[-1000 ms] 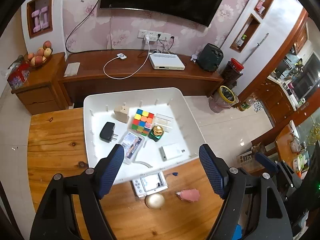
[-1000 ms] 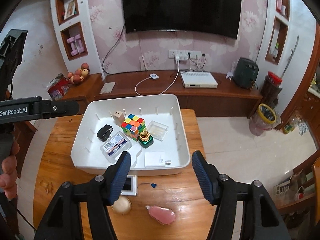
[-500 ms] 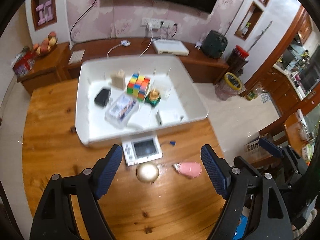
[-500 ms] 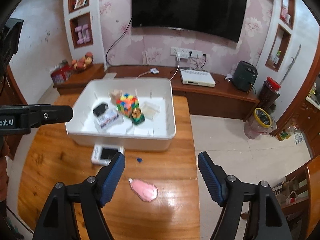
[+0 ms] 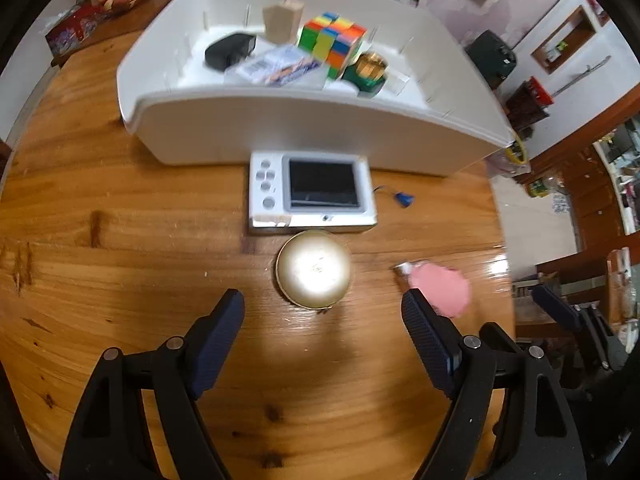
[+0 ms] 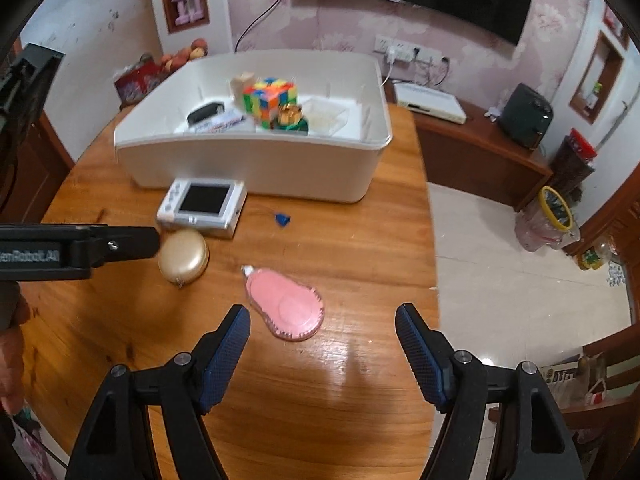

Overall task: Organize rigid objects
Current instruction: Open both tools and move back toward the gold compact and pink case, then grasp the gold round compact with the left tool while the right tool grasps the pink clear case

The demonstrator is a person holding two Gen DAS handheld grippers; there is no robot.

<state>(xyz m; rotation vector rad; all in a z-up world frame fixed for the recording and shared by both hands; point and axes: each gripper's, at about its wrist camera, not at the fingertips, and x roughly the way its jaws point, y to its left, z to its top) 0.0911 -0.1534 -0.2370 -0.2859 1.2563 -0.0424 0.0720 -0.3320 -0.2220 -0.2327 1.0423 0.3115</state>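
Observation:
A white bin (image 5: 304, 128) (image 6: 256, 168) on the wooden table holds a colour cube (image 5: 332, 42) (image 6: 270, 98), a black charger (image 5: 230, 50), a wooden block (image 5: 280, 20), a green and gold jar (image 5: 368, 74) and a clear box. In front of it lie a white camera (image 5: 312, 194) (image 6: 202, 206), a gold round case (image 5: 314, 268) (image 6: 184, 256) and a pink flat tool (image 5: 440, 288) (image 6: 286, 304). My left gripper (image 5: 322, 316) is open, low over the table just short of the gold case. My right gripper (image 6: 322, 332) is open, just short of the pink tool.
A small blue tag (image 5: 402, 199) (image 6: 282, 220) on a cord lies right of the camera. The table's right edge (image 6: 430, 240) drops to a tiled floor. The left gripper's body (image 6: 76, 252) crosses the right wrist view at the left.
Both grippers have dropped lower and closer to the table. The left now frames the gold case, the right the pink tool. Both stayed open.

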